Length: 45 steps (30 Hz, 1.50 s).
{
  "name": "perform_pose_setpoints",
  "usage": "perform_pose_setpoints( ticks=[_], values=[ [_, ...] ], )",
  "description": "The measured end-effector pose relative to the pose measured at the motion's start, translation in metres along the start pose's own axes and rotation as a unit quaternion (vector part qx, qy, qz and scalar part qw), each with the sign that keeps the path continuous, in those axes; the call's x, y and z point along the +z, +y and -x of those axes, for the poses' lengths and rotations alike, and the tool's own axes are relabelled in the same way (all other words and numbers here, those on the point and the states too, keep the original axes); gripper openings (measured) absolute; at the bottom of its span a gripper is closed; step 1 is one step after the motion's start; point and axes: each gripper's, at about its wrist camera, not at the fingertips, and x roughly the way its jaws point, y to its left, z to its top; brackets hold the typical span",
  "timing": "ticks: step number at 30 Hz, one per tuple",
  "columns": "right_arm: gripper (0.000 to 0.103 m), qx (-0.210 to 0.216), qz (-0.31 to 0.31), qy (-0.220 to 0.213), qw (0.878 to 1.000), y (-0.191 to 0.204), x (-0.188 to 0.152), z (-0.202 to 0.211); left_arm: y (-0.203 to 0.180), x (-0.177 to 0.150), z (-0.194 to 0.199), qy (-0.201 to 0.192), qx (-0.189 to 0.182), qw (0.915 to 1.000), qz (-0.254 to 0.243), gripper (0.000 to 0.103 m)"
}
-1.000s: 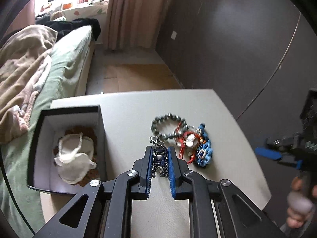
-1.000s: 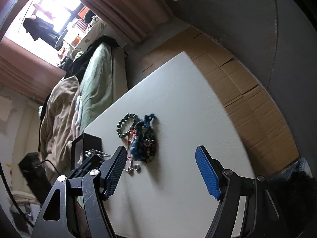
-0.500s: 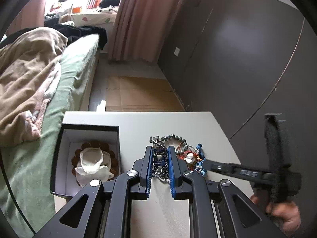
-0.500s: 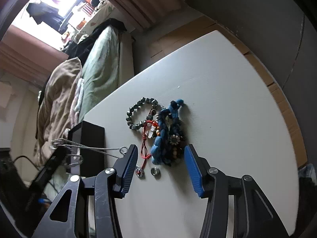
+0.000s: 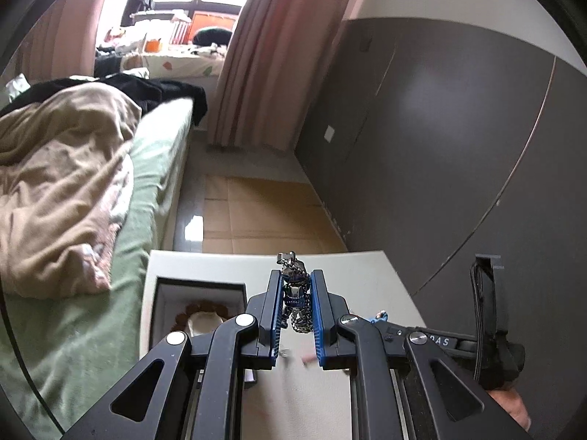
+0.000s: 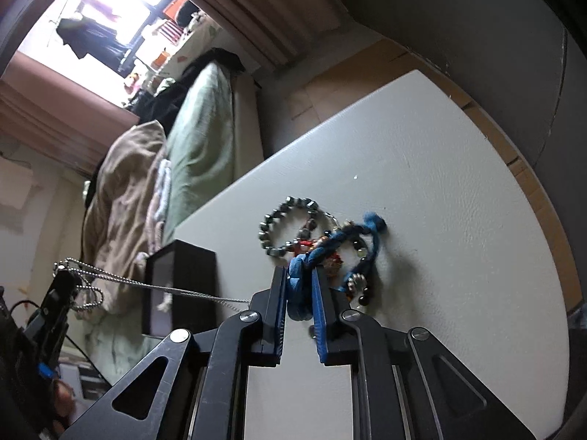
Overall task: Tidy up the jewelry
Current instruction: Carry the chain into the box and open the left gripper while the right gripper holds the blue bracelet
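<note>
left gripper (image 5: 297, 306) clamps silver chain (image 5: 298, 293), lower end hidden | right gripper (image 6: 298, 302) pinches blue bracelet (image 6: 332, 249) mid-desk (image 6: 458, 256)

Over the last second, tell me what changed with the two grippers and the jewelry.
The left gripper, shut on the silver chain throughout, lifted it up off the table, so the chain now stretches taut. The right gripper came in wide open and closed on the blue braided bracelet. The beaded bracelet and the black box stayed put.
</note>
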Motion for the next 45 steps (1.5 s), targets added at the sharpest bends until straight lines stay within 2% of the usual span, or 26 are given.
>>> perform_pose_setpoints(
  ticks=[7,13,23,31,36,45],
  values=[
    [0.015,0.031,0.011,-0.03,0.999,0.015,-0.001,0.021,-0.009,0.023,0.031,-0.03,0.012,0.9993,-0.022,0.015],
    [0.015,0.038,0.005,-0.031,0.999,0.015,-0.001,0.022,-0.013,0.044,0.055,-0.056,0.021,0.9977,-0.034,0.015],
    [0.015,0.038,0.0,-0.029,0.999,0.011,0.0,0.021,-0.008,0.051,0.054,-0.064,0.04,0.9962,-0.044,0.015],
    [0.015,0.035,0.004,-0.029,0.999,0.009,-0.002,0.023,0.025,0.033,0.025,-0.042,0.052,0.9977,-0.005,0.015],
    [0.015,0.043,-0.006,-0.043,0.998,0.006,-0.002,0.032,0.041,0.017,0.008,-0.026,0.045,0.9984,0.025,0.015],
    [0.015,0.067,-0.003,-0.069,0.995,0.016,-0.003,0.037,0.06,-0.015,-0.034,0.046,0.029,0.997,0.055,0.015]
  ],
)
